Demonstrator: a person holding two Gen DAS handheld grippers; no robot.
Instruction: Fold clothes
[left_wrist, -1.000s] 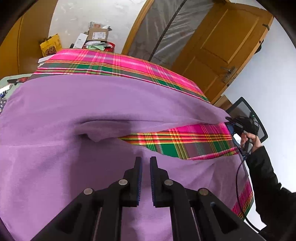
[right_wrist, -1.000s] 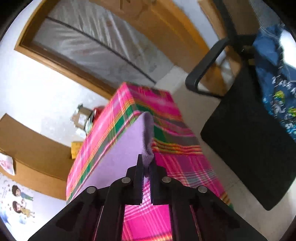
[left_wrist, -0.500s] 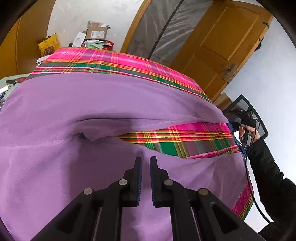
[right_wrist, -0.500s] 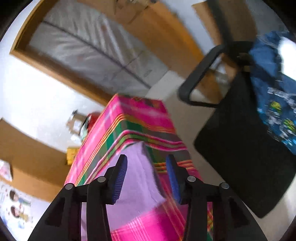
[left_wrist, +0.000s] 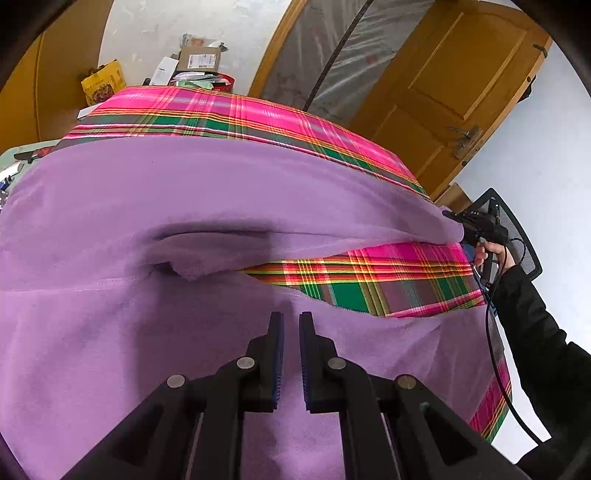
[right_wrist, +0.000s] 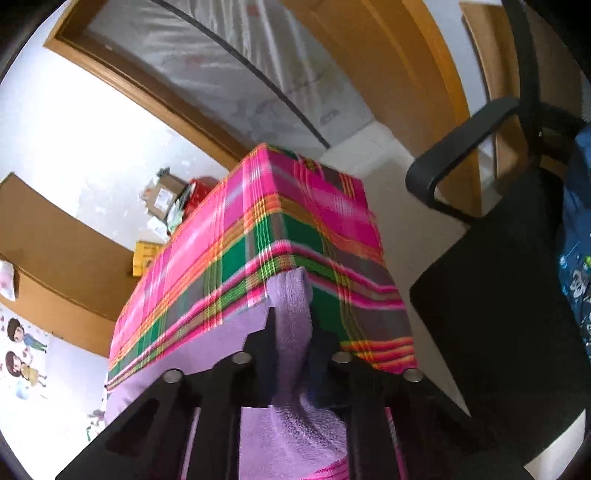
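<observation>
Stretching left to right across the plaid-covered table, the purple garment has its long axis running between the two hands. Its far-right end sits between the jaws of the right gripper, which are closing on a bunched fold at the table's right edge, so that hand is plainly nearer the corner to be carried over. The left gripper hangs over the near middle of the cloth, tilted downward, its jaws nearly closed with nothing visible between them
</observation>
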